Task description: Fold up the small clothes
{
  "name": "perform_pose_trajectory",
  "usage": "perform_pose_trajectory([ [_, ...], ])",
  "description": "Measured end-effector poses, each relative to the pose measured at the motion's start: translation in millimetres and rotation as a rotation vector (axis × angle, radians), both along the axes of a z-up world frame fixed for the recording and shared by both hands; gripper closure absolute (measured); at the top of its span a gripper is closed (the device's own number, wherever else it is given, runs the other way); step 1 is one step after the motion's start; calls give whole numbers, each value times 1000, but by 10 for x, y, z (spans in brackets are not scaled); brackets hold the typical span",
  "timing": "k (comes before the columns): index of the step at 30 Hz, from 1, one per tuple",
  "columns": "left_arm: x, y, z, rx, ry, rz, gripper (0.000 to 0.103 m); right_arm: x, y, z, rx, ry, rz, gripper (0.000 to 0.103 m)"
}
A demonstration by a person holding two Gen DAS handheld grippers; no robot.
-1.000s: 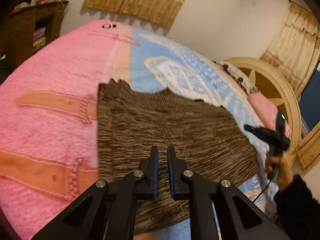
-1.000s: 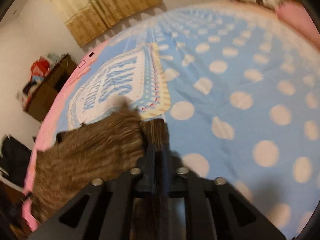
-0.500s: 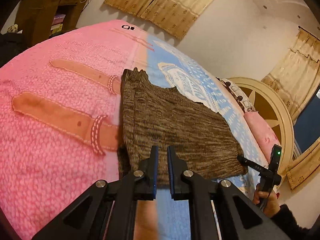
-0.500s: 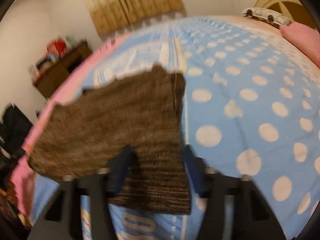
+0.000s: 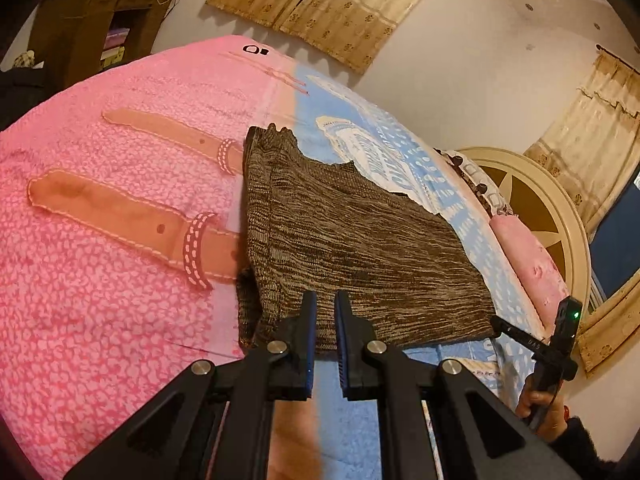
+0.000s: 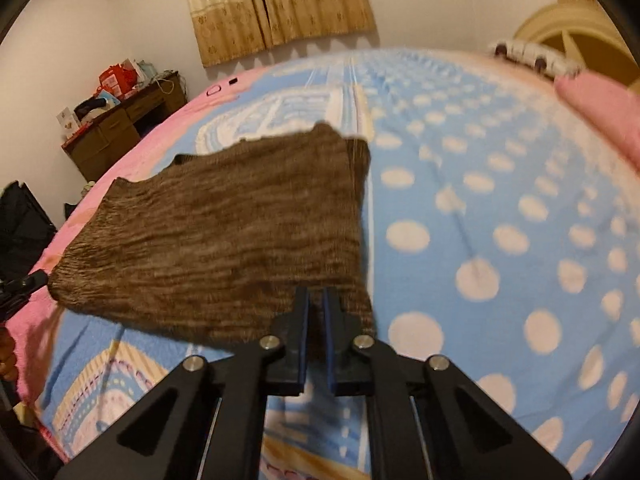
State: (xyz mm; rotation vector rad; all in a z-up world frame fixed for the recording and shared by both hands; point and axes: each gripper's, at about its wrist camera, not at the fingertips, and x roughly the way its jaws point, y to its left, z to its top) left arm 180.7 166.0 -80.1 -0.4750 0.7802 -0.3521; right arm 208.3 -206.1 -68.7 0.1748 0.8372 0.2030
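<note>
A brown knitted garment (image 5: 352, 240) lies spread flat on the bed, across the line between pink and blue bedding; it also shows in the right wrist view (image 6: 224, 236). My left gripper (image 5: 325, 300) hovers at the garment's near edge, jaws nearly closed with a narrow gap, nothing between them. My right gripper (image 6: 316, 296) is over the garment's near right corner, jaws nearly closed, empty. The right gripper also appears in the left wrist view (image 5: 556, 344), held by a hand just off the garment's right corner.
The bed cover is pink with belt pattern (image 5: 100, 240) on the left and blue with white dots (image 6: 500, 220) on the right. A pink pillow (image 5: 532, 268) and round headboard (image 5: 560, 216) lie far right. A wooden cabinet (image 6: 120, 132) stands by the wall.
The right gripper let go of the garment corner, opened wide, then closed to a narrow gap. Both grippers pulled back toward the near edge; the garment now lies flat.
</note>
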Motion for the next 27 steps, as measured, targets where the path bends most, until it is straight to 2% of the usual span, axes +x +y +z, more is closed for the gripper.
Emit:
perform_pose_trajectory([
  [1,-2,-6,7,8,-2,1,94,14,-24,-3,44,7,1,89],
  [2,-6,-9,16,17,-5,3,94,20,-35,19,65,2,-10,82],
  [3,-8,-11,22,23,-8,5,94,8,-22,45,70,-10,-20,64],
  [4,-11,-11,30,32,-12,8,94,15,-26,81,70,-28,-32,49],
  [5,-12,-15,41,43,-17,12,94,28,-30,141,63,-63,-54,23],
  [6,-14,-11,46,58,-20,21,94,29,-28,176,58,-95,-68,15],
  [8,3,12,27,73,-13,48,94,58,-14,230,43,-137,-77,15],
  [10,20,52,-15,88,-7,102,94,177,29,207,15,-119,-68,19],
  [11,22,75,-33,105,-4,139,94,237,49,171,4,-97,-55,27],
  [12,23,96,-46,113,-1,160,94,337,96,85,-9,-48,-25,47],
  [13,25,117,-57,115,2,170,94,395,136,26,-14,-12,-4,61],
  [14,31,144,-69,111,7,174,94,421,186,-16,-33,10,7,84],
  [16,46,201,-92,85,19,170,93,342,226,26,-91,-31,-8,87],
  [18,65,239,-112,67,39,167,70,219,223,130,-95,-75,-12,89],
  [19,64,255,-114,52,43,169,42,146,211,188,-92,-95,-16,89],
  [20,47,278,-107,22,36,177,27,80,198,232,-100,-109,-26,92],
  [23,-13,334,-86,-72,-3,192,25,-16,120,220,-100,-98,-44,93],
  [25,16,327,-91,-61,18,192,25,-14,68,97,-115,-53,-61,96],
  [27,49,276,-92,-10,37,187,25,0,13,-62,-141,-1,-79,96],
])
